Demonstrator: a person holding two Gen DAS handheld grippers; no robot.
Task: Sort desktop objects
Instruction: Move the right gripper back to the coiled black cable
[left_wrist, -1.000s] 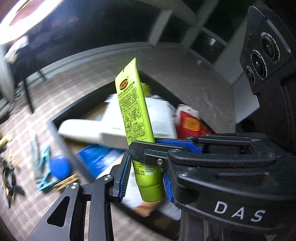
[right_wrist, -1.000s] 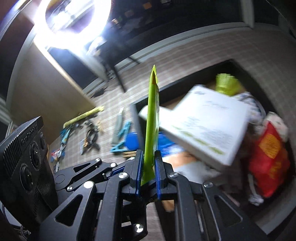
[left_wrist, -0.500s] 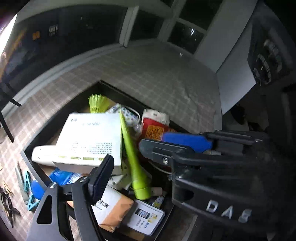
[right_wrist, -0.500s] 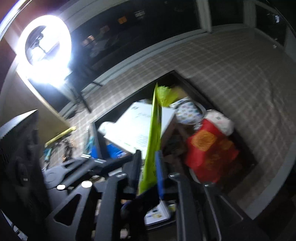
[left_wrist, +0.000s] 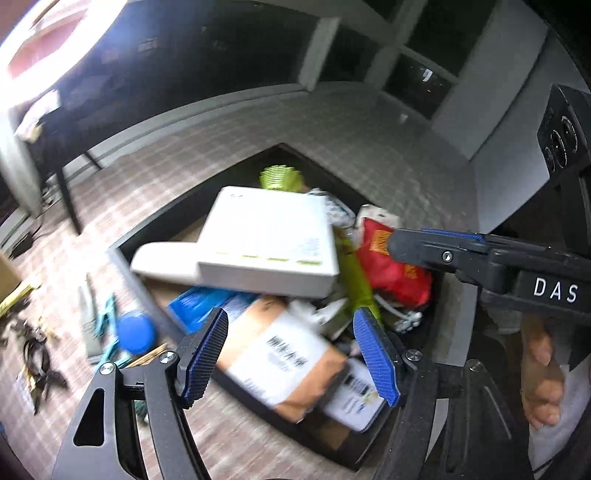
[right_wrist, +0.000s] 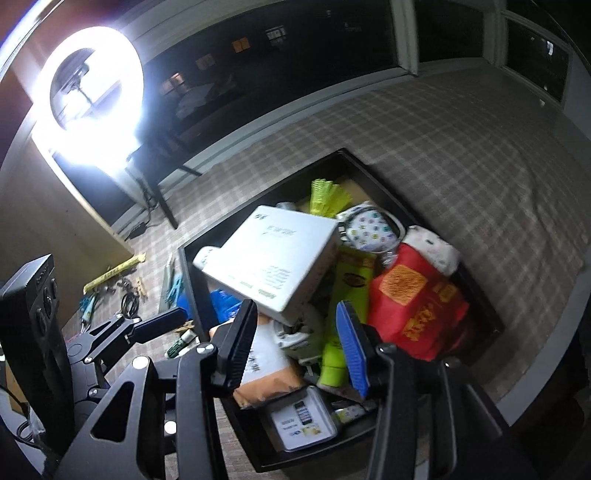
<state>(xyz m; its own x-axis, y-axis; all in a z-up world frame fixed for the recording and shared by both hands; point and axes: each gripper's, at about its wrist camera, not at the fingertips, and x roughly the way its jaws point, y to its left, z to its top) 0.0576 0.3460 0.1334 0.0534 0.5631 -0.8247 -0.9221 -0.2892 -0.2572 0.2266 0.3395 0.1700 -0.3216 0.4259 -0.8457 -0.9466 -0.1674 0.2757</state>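
Right wrist view: the green tube (right_wrist: 347, 295) is seen dropped in the black tray (right_wrist: 384, 192), both grippers' fingers (right_wrist: 352, 349) just opened wide and empty, so another loose item must be fetched next.

A plaid cloth (right_wrist: 461, 147) in pale brown and white is spread over the worktop, which is edged by a grey rim (right_wrist: 546, 384). Behind it, dark window panes (right_wrist: 295, 48) are divided by pale frames (right_wrist: 406, 33), and small lit squares are seen in the glass, perhaps reflections. A bright ring light (right_wrist: 92, 96) is set at the left, with a brown panel (right_wrist: 40, 221) below it. Dark thin legs (left_wrist: 68, 192) are seen near the far edge.
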